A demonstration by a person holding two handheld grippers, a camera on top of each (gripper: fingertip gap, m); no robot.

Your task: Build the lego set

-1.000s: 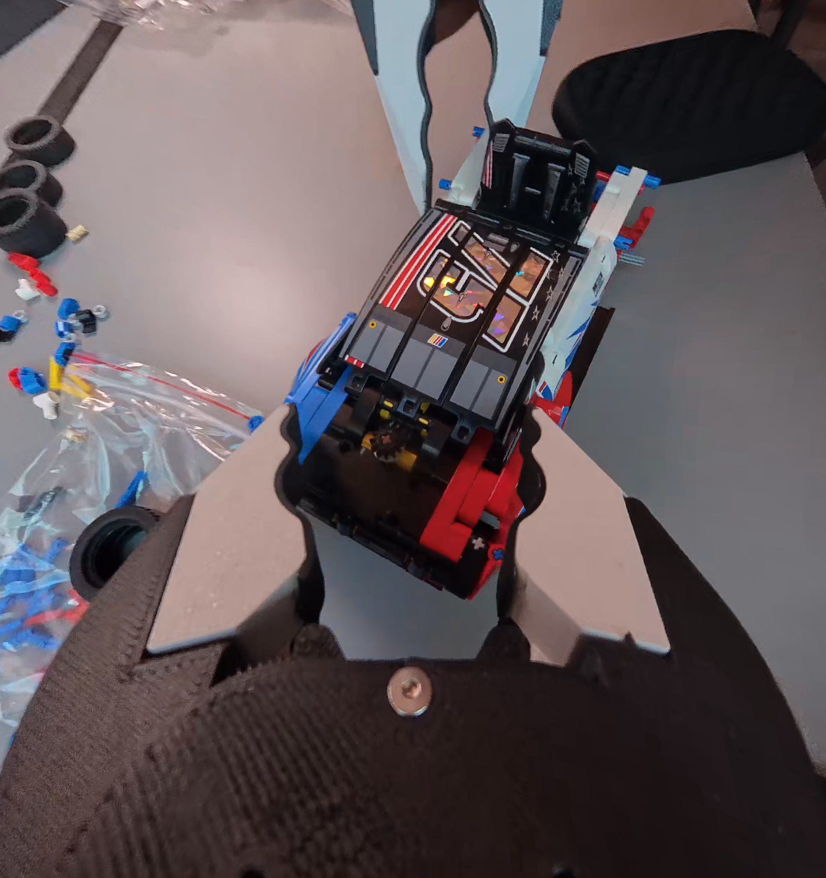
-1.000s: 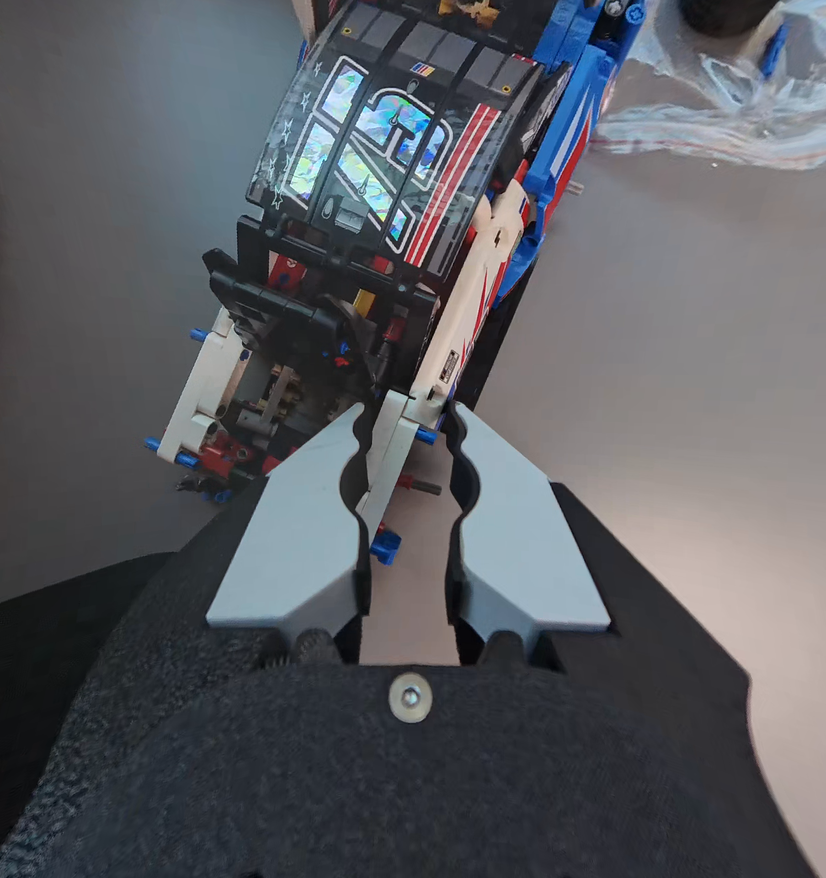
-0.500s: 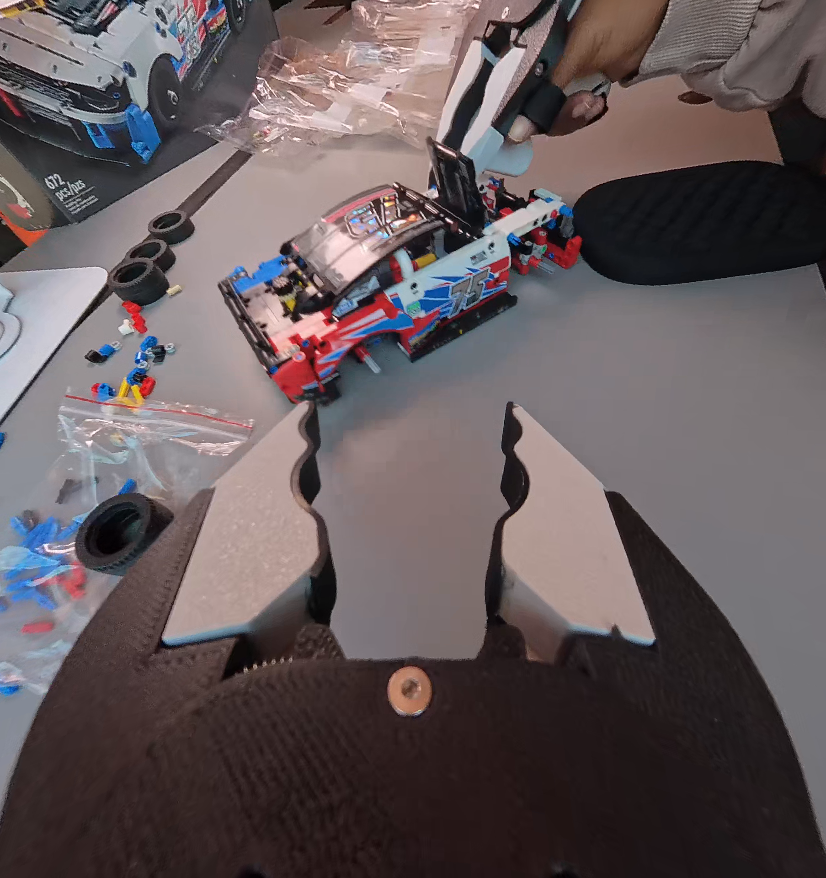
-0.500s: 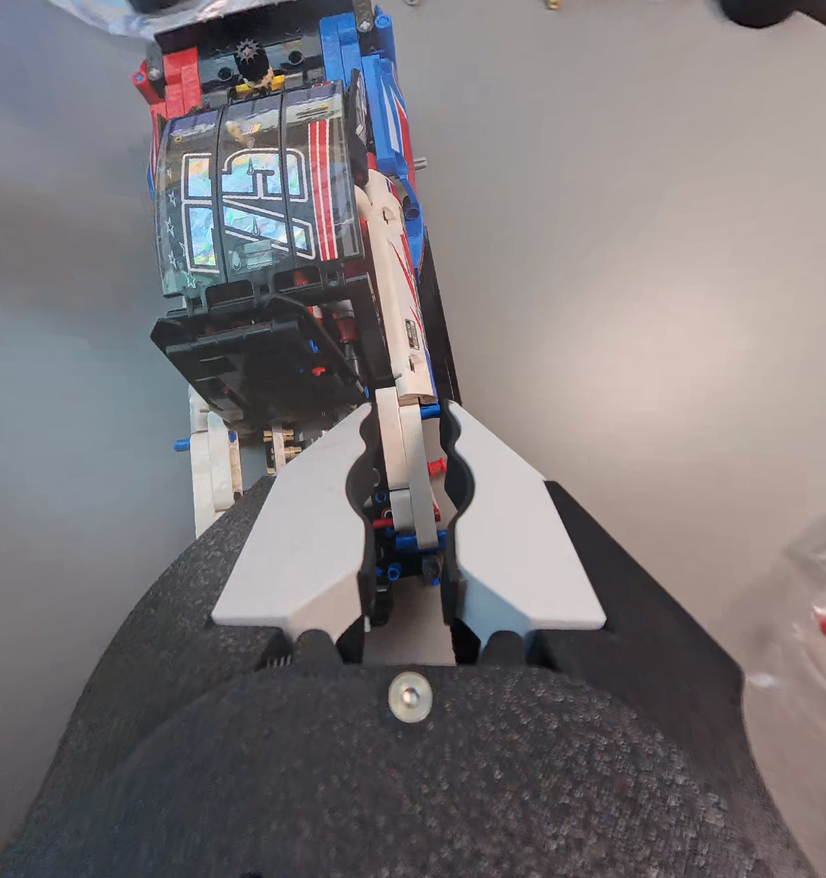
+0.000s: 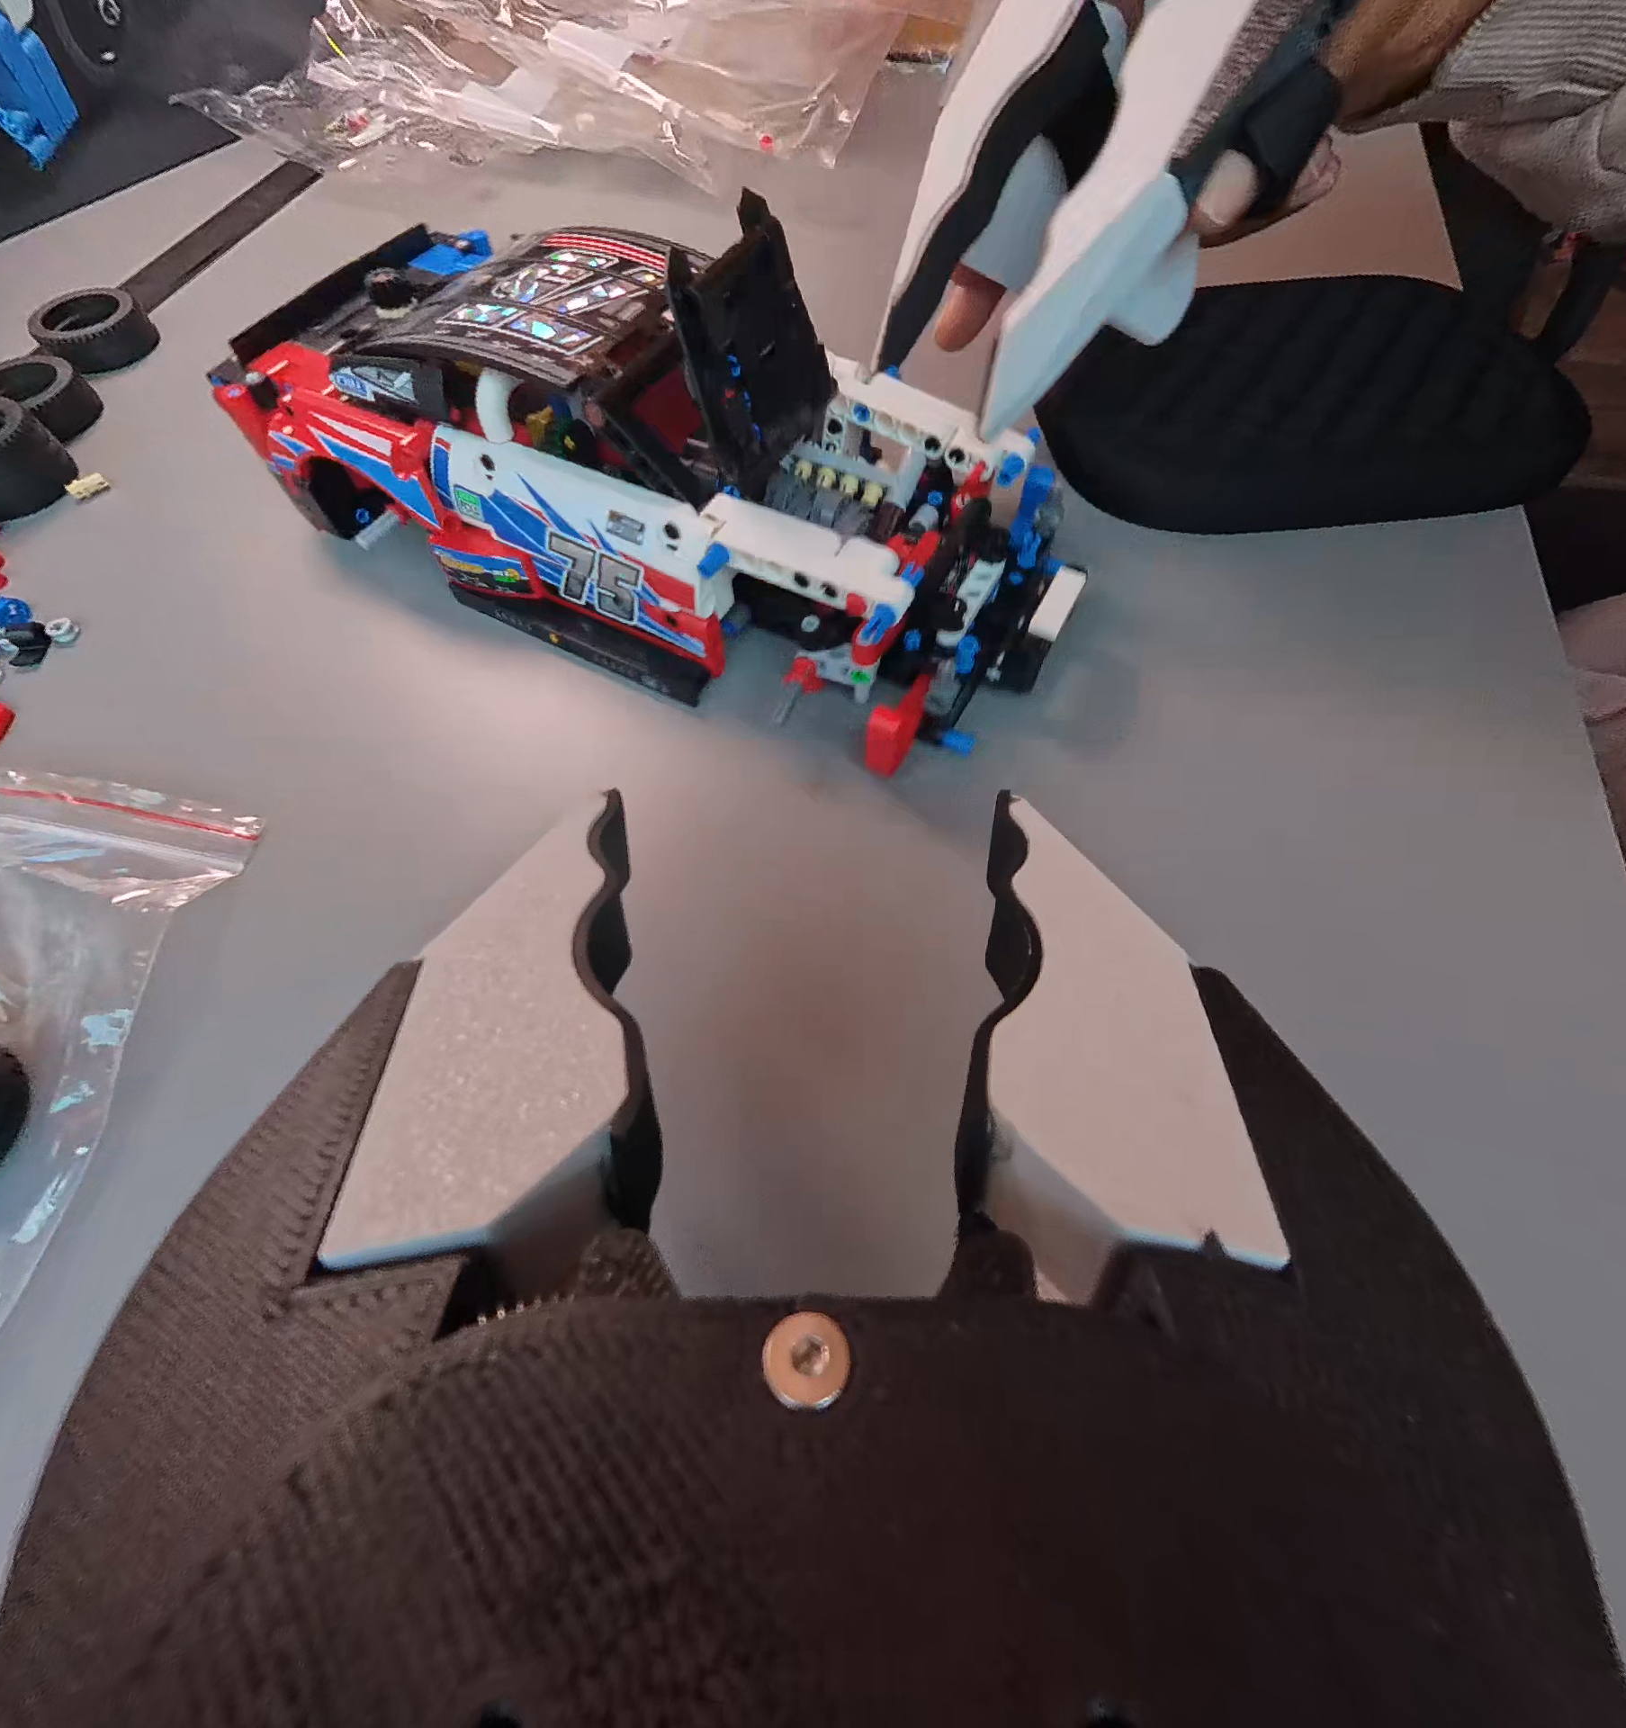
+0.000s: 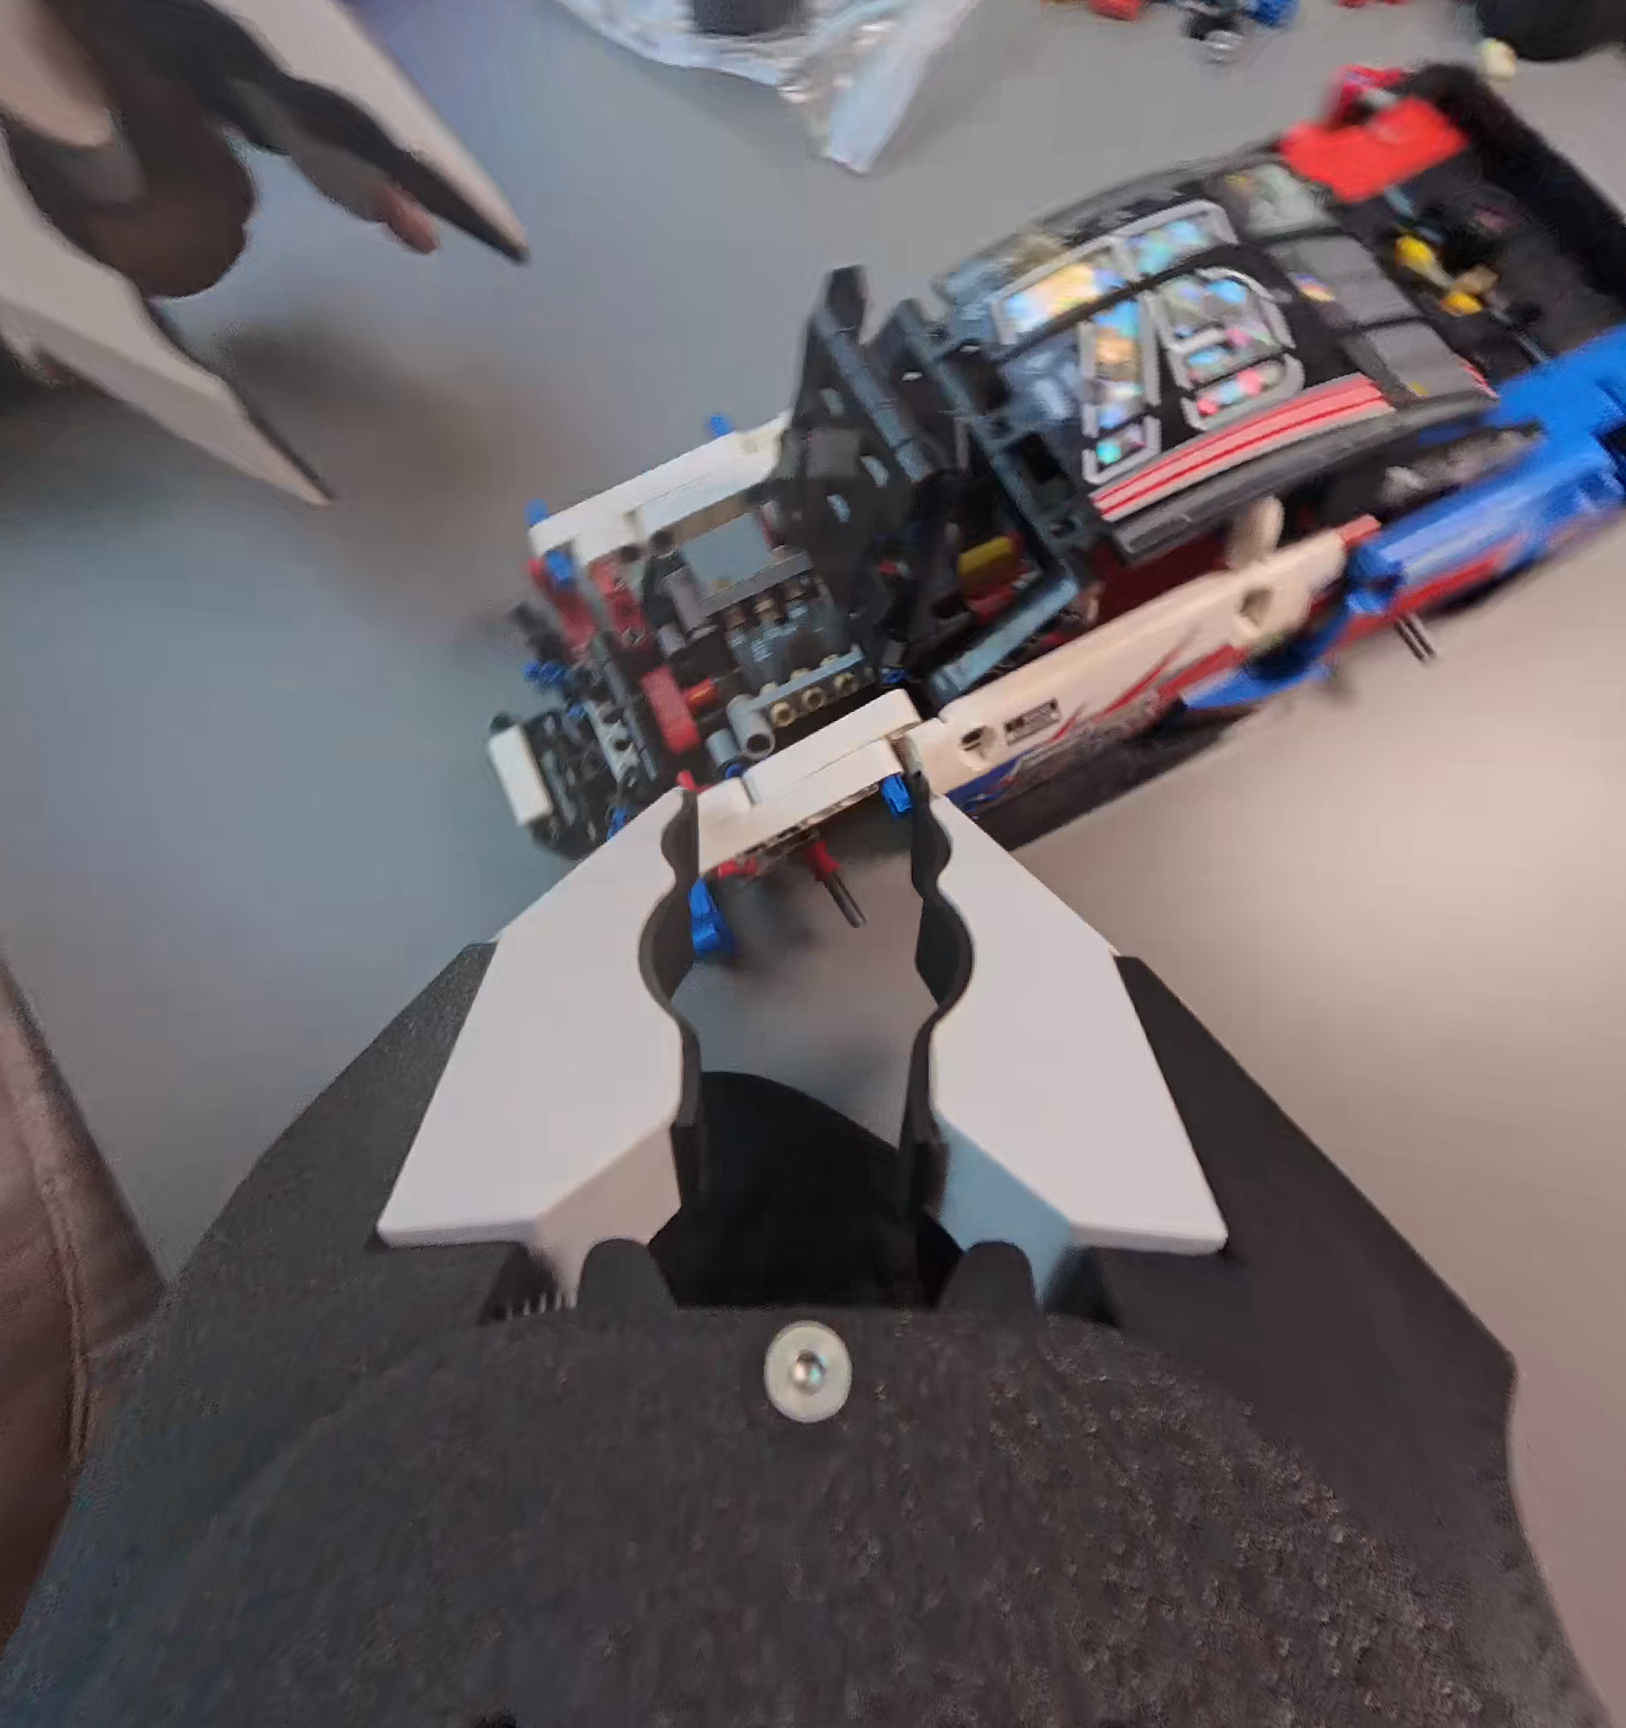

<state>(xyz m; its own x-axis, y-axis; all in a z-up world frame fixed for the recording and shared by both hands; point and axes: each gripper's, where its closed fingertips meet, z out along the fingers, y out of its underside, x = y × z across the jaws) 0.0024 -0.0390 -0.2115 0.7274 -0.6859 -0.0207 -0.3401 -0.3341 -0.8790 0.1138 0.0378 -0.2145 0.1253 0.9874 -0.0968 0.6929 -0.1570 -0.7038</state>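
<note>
Bricks clipped together make the lego car (image 5: 547, 486) rigid in the body but fragile at its exposed rear, where pins and beams could pop loose; the white side beams or solid chassis look the safest holds. It sits on the grey table (image 5: 1258, 888), wheels unfitted, tyres (image 5: 14, 402) nearby. The left gripper (image 5: 804, 813) hovers spread and empty, well short of it. The right gripper (image 6: 804, 813), angled down, brackets a white rear beam (image 6: 818, 762), though blur hides whether it truly pinches.
</note>
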